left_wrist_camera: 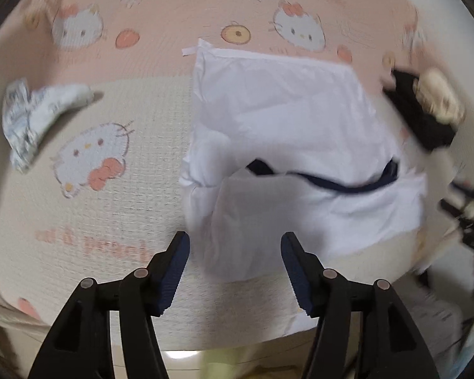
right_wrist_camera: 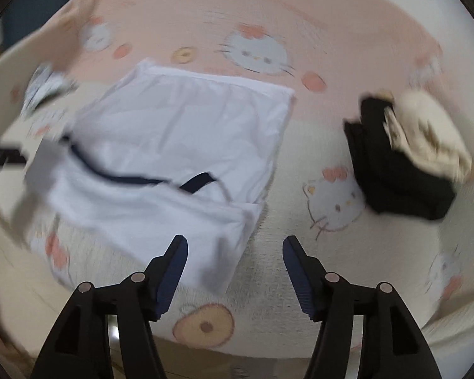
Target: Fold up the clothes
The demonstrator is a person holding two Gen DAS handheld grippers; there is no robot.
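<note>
Found the white garment (left_wrist_camera: 284,132) lying across the middle of the left wrist view, on a cartoon-print blanket (left_wrist_camera: 110,205), its lower part doubled up over the rest so that a navy trim (left_wrist_camera: 347,186) ran across the fold. Saw the left hand-held gripper (left_wrist_camera: 235,246) at bottom centre with jaws apart and nothing between the pads, the garment's near edge just beyond the tips. Saw the same of the right hand-held gripper (right_wrist_camera: 235,246): jaws apart, empty, with the garment (right_wrist_camera: 180,145) in the centre left of its frame and its near corner beside the left finger. Noted a black and cream pile (right_wrist_camera: 404,158) at the right of that frame, well apart from the garment, and a patterned cloth (left_wrist_camera: 31,117) at the left edge of the left wrist view. Judged one fold as laid and let go, with the folding not yet finished. Judged the next move as calling for a fresh grip on an edge or two corners, both layers pinched together, then a carry across without dragging the fold askew; much blurred, so exact edges hard to tell.
</note>
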